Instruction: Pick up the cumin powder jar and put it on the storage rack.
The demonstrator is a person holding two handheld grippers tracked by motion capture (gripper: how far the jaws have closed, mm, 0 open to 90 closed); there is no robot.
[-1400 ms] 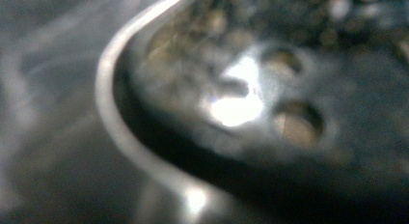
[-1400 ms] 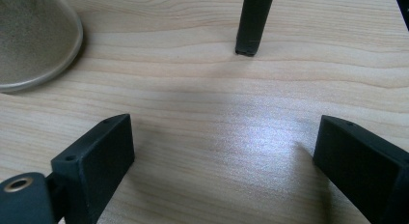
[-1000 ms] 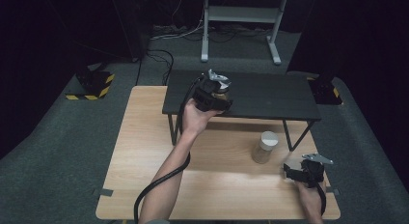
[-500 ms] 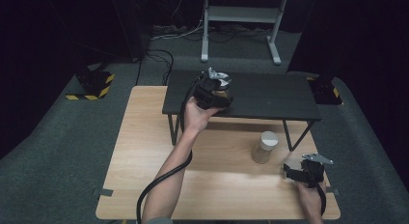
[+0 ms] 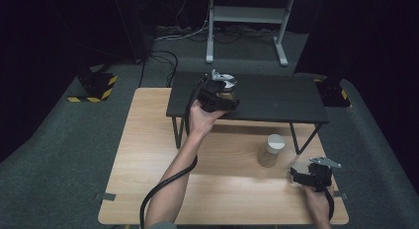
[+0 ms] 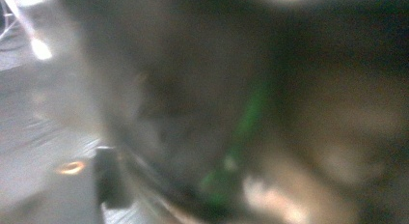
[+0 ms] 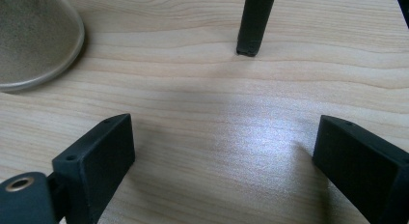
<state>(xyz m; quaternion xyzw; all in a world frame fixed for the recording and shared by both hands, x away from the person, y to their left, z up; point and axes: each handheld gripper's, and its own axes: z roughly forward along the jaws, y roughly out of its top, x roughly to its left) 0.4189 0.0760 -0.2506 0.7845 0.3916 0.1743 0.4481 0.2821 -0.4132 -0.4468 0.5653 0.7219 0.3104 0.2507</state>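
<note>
Nearest, the right gripper (image 5: 301, 172) rests on the wooden table (image 5: 148, 189) with its jaws wide and nothing in them. Just past it stands 1 jar (image 5: 271, 150), near a shelf leg (image 7: 254, 22). Farther off, the left gripper (image 5: 225, 93) sits on the black shelf (image 5: 281, 98), pressed up to something shiny; I cannot tell if it grips. The jar looks left to do.

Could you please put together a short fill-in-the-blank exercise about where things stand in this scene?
1. The left hand-held gripper is up at the black ____.
2. The right hand-held gripper has its jaws ____ over bare wood.
3. The jar stands on the ____ table.
4. The jar's lid is ____ in colour.

Missing words: shelf; open; wooden; white
</note>
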